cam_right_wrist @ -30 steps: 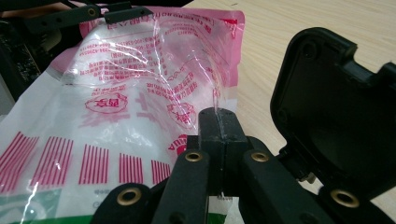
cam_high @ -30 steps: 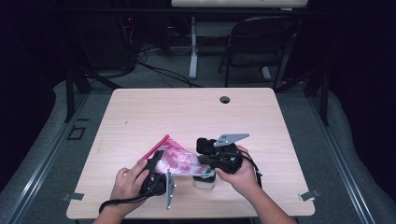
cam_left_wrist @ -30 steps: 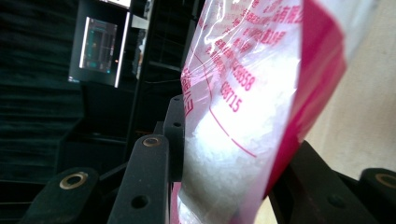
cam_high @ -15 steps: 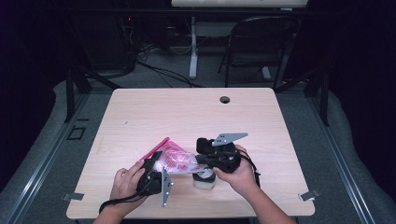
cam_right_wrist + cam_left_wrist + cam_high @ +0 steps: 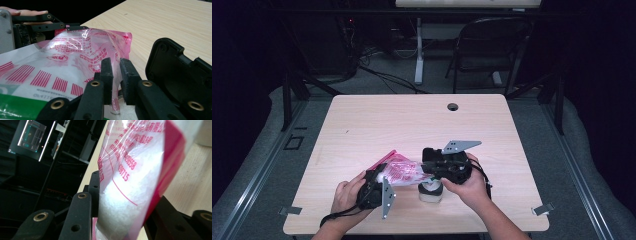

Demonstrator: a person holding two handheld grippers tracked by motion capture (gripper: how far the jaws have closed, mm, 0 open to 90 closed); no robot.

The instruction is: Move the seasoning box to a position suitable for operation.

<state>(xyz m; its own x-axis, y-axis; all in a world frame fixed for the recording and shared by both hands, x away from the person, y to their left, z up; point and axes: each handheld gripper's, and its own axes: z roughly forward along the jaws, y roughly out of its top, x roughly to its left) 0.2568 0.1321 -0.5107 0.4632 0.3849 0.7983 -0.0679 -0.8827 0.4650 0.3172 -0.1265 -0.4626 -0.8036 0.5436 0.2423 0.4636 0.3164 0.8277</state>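
Clear plastic bag (image 5: 401,171) with red print and white granules sits low over the worktop (image 5: 422,125), just above a small white container (image 5: 431,191). Left gripper (image 5: 120,207) fingers clamp the bag's filled body. Right gripper (image 5: 115,75) fingers stand narrow with a small gap, film between them, just been opening. Risk: right side loses the thin film, bag sags or swings from the left grip alone, granules spill beside the container or tip it.
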